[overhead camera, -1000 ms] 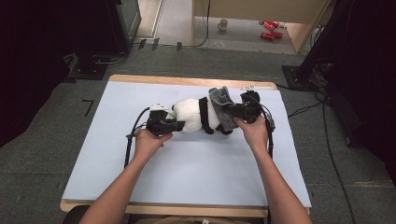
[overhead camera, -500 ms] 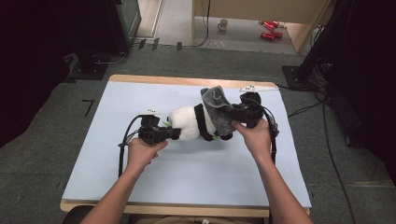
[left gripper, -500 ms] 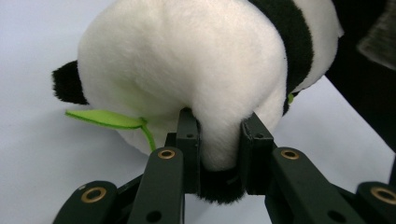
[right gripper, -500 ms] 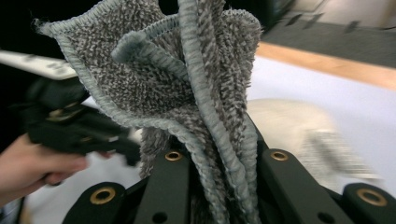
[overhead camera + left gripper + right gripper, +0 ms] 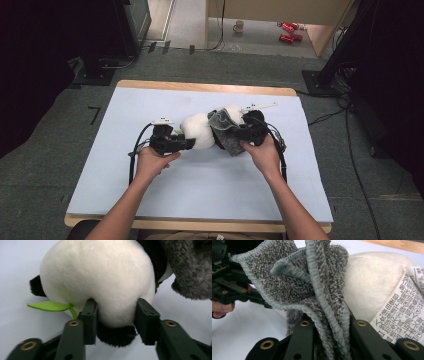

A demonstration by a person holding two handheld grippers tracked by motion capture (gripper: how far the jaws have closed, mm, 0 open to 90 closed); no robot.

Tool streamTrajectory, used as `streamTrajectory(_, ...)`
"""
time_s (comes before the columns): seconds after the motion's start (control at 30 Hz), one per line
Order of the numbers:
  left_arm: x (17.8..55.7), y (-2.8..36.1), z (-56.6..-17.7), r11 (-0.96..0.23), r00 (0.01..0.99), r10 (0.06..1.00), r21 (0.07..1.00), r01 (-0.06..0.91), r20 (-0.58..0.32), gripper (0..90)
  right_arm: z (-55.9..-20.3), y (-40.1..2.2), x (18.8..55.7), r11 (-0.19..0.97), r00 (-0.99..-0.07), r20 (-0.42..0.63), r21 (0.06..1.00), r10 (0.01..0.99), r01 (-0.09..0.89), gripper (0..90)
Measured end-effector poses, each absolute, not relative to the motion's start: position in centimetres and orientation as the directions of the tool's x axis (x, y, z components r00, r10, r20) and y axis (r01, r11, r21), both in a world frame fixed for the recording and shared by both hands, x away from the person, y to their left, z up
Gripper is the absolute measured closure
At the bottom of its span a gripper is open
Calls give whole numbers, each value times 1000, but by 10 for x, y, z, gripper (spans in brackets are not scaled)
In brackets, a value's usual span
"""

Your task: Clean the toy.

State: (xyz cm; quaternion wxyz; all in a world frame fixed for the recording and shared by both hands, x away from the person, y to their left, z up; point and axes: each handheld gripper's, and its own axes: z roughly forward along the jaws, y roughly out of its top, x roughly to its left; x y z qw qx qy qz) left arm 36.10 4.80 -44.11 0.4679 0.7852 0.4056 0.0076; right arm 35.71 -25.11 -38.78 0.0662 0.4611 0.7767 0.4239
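Observation:
A plush panda (image 5: 199, 131) lies on its side in the middle of the pale blue mat (image 5: 150, 100). A grey fluffy cloth (image 5: 226, 134) is draped over its right half. My left gripper (image 5: 190, 144) has just been opening, and its jaws now stand on either side of the panda's white rounded end (image 5: 100, 277) without squeezing it. A green felt leaf (image 5: 48, 306) sticks out beside that end. My right gripper (image 5: 329, 325) is shut on the bunched grey cloth (image 5: 294, 282), held against the panda's white body (image 5: 372, 277) next to its printed label (image 5: 404, 305).
The mat covers a wooden table (image 5: 200, 87) whose far edge shows bare wood. Cables trail from both grippers across the mat. On the floor beyond stand dark equipment stands (image 5: 100, 50), a mug (image 5: 239, 25) and red cans (image 5: 287, 30).
The right gripper has brought the grey cloth down and leftward over the panda. The left gripper's jaws were shut beside the panda and now stand open around its white end.

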Motion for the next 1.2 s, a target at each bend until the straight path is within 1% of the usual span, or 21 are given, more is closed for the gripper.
streamTrajectory(0.1,361,54,-439,-246,691,641,763,598,-334,472,-388,-250,360,209,-566,284,729,774,651,793)
streamTrajectory(0.17,360,58,-438,-244,713,632,796,555,-304,423,-388,-248,361,212,-569,272,737,776,642,793)
streamTrajectory(0.27,357,62,-436,-261,754,614,841,473,-233,364,-388,-247,365,201,-568,271,748,777,633,792)
streamTrajectory(0.33,356,61,-438,-274,769,603,851,448,-211,328,-389,-247,368,196,-568,269,754,778,627,791)
streamTrajectory(0.47,358,54,-445,-307,774,602,837,453,-198,316,-390,-248,374,176,-562,280,762,778,624,789)
streamTrajectory(0.6,361,44,-454,-358,777,611,822,443,-152,298,-390,-248,377,162,-560,286,769,778,618,788)
streamTrajectory(0.7,363,38,-457,-364,764,633,822,438,-127,297,-390,-246,378,154,-556,292,770,778,619,786)
streamTrajectory(0.8,365,38,-459,-356,750,652,827,435,-114,335,-389,-245,378,145,-554,300,771,777,620,784)
streamTrajectory(0.93,368,40,-460,-333,735,664,827,454,-136,449,-384,-241,375,145,-558,308,767,771,625,786)
streamTrajectory(1.0,369,40,-459,-321,729,667,824,467,-153,497,-382,-235,370,178,-581,271,780,767,599,790)
streamTrajectory(1.13,369,38,-457,-304,715,678,820,485,-172,586,-379,-220,363,194,-621,283,786,731,587,791)
streamTrajectory(1.2,368,37,-456,-313,716,678,818,483,-163,596,-380,-211,360,209,-643,295,781,707,589,791)
